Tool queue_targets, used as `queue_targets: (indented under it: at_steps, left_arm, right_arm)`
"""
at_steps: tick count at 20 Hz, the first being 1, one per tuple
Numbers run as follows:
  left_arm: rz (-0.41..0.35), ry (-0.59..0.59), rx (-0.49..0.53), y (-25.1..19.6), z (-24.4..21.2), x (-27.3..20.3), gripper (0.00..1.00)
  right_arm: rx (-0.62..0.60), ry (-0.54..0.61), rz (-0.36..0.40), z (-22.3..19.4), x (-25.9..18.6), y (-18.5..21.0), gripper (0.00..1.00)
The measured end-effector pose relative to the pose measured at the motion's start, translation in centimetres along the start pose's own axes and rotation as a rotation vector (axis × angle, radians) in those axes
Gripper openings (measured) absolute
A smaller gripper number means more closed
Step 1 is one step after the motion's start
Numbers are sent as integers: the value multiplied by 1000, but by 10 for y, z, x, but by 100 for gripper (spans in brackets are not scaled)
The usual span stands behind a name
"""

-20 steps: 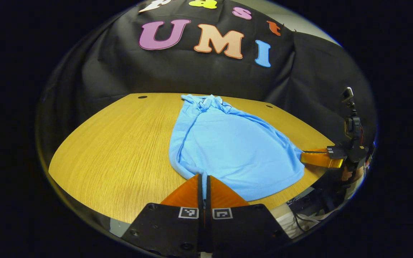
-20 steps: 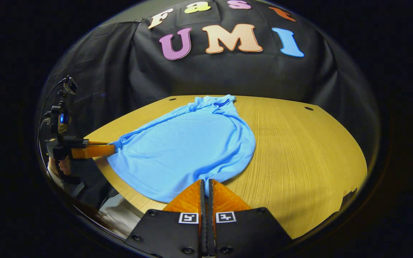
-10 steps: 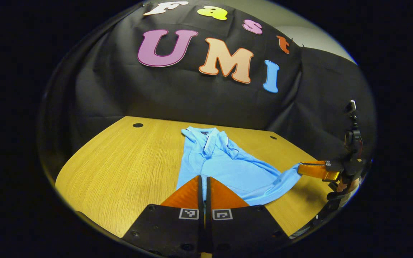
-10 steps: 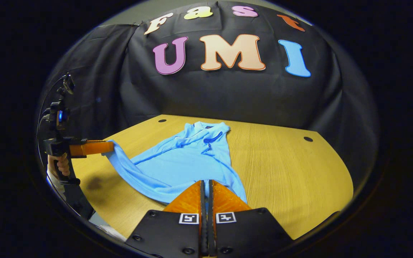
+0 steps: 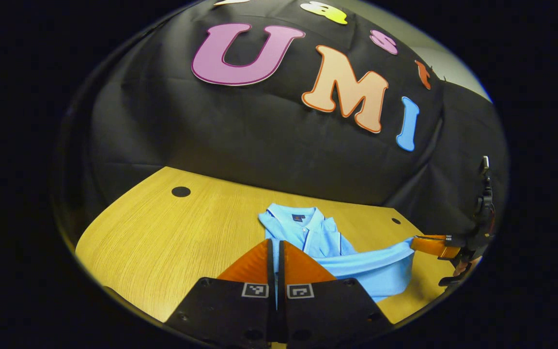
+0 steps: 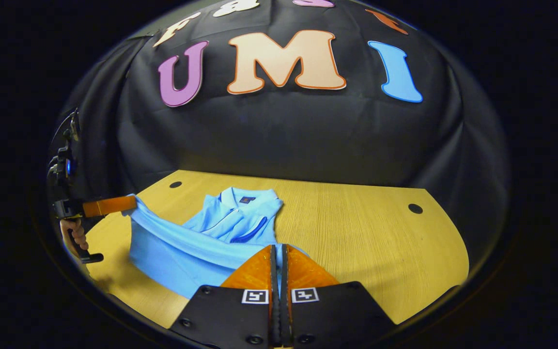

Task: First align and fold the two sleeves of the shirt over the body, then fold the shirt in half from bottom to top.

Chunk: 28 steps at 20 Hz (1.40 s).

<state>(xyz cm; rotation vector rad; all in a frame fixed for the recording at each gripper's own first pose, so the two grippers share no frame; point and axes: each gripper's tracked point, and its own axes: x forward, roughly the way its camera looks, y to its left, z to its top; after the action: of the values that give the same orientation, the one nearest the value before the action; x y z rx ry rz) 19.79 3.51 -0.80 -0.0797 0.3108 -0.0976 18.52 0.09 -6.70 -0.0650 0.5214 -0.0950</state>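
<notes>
Both grippers, left gripper (image 5: 275,252) and right gripper (image 6: 279,257), have their fingers pinched closed on the hem of the blue shirt (image 5: 325,245), lifted above the desk (image 5: 162,228). Carry both corners level toward the collar (image 6: 247,198), keeping the hem taut, then lay it down squarely.

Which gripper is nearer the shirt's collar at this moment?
Too close to call. Both the left gripper and right gripper pinch the hem of the shirt, each about equally short of the collar.
</notes>
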Motion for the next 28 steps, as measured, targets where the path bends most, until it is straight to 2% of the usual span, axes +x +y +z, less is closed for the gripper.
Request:
queue_targets:
  at_steps: [3,6,10,16,18,19,20,22,23,24,25,26,28]
  left_arm:
    - [55,-8,-23,15,11,48,0]
    - [101,-8,-25,28,12,91,0]
    - [152,31,40,45,1,132,0]
    - [203,18,71,60,1,149,0]
    - [250,-10,87,72,14,137,6]
    - [264,-17,86,73,17,136,15]
    - [264,-17,78,75,23,122,20]
    - [259,-2,56,77,23,99,41]
    - [273,-11,47,79,26,85,67]
    - [281,-23,48,82,28,72,72]
    - [287,-40,54,82,29,57,91]
    - [276,-60,59,79,32,41,95]
    - [244,-107,63,63,31,16,96]
  right_arm:
    - [87,-1,-26,13,51,-4,3]
    - [161,31,-50,3,104,-12,3]
    - [202,54,-77,-6,149,-31,2]
    - [223,19,-86,1,167,-31,3]
    - [195,26,-92,-1,163,-34,12]
    - [194,31,-85,-1,156,-32,21]
    - [206,32,-58,1,151,-26,22]
    - [204,20,-42,4,133,-21,72]
    - [197,7,-32,7,126,-19,97]
    - [193,-9,-22,9,116,-17,97]
    - [189,-26,-9,10,104,-14,94]
    - [179,-46,4,12,91,-12,99]
    - [150,-81,20,9,64,-12,98]
